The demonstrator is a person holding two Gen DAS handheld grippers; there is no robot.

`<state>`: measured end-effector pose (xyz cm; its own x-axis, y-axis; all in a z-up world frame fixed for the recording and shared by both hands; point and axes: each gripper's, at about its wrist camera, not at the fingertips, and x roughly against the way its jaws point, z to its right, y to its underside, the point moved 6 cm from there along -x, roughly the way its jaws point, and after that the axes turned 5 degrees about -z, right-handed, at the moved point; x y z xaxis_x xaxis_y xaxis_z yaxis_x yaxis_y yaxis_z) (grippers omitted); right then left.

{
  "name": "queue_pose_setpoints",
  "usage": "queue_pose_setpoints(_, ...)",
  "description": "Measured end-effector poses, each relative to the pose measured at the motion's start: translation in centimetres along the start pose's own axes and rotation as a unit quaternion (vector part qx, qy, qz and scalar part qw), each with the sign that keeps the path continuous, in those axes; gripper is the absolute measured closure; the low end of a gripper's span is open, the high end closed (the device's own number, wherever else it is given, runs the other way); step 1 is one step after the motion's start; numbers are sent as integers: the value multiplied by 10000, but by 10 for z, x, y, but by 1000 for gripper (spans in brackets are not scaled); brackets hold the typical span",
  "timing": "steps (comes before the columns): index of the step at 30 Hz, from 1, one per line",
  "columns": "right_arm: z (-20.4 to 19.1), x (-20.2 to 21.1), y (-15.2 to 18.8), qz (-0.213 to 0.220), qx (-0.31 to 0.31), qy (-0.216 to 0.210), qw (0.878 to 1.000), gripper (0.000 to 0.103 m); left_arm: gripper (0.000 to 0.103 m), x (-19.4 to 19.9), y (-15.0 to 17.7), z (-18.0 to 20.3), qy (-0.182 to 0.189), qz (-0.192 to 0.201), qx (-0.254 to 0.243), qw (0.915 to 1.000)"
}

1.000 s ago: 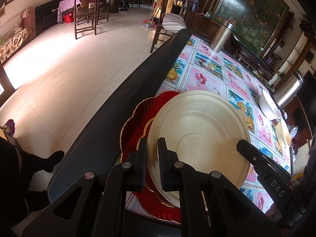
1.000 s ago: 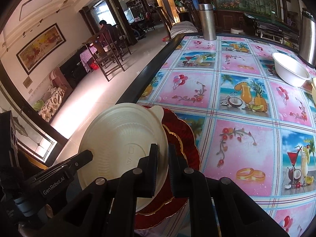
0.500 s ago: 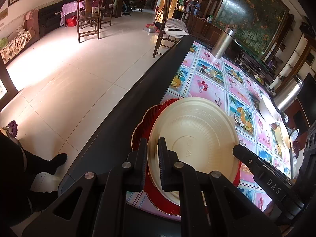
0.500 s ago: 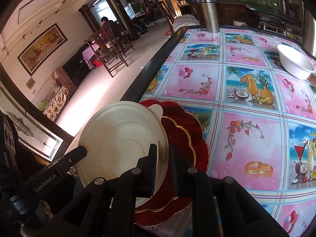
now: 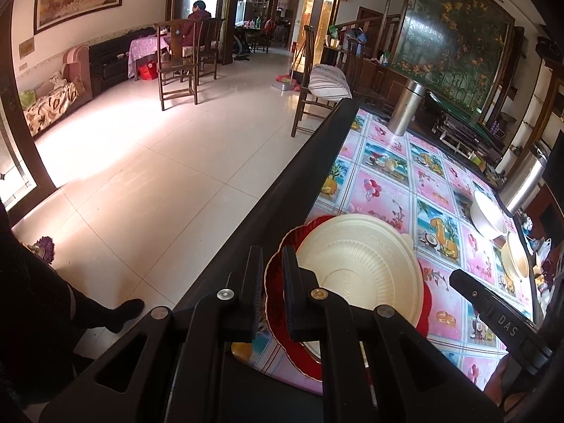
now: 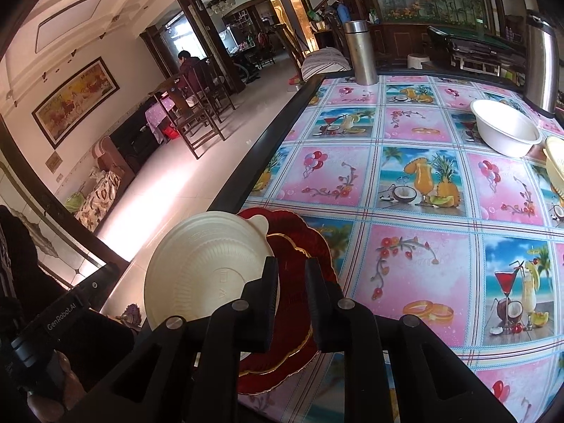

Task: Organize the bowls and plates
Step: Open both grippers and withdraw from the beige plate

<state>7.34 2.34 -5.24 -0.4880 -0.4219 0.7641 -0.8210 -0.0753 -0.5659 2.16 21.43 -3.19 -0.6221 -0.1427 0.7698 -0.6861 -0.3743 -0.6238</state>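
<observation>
Near the left edge of the tabletop (image 6: 423,183), close to its near corner, a cream plate (image 6: 208,264) lies upside down on red plates (image 6: 306,246) with wavy gold rims. I think the cream plate is light, thin and bendy, so the rim is the best place to pinch it. The red plates look stiffer and shiny, maybe slippery.

At the far right edge sits a white bowl (image 6: 504,128). It looks empty. Beside it are cream dishes (image 6: 557,165), only partly seen.

The left gripper (image 5: 272,275) has its fingers close together with a small gap, gripping nothing. The right gripper (image 6: 290,282) is the same, above the red plates.
</observation>
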Motion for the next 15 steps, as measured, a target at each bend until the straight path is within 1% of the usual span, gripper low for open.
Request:
queue_pose_setpoints(3,12,5,-1,41,-79,26,10000,84,94,10,-1,18,153,68,-178,9997)
queue_pose_setpoints(6,27,13,-2,107,-194,68,9997,84,94,14,2,51,364,47,-489,9981)
queue_pose_setpoints(9,48,23,-4,175,-342,114,9992,84,94,11,9,90,644,-98,-785,9948)
queue_pose_setpoints(15,103,42,-5,296,-694,262,9968,84,94,-5,29,170,1076,-535,-1304,9842)
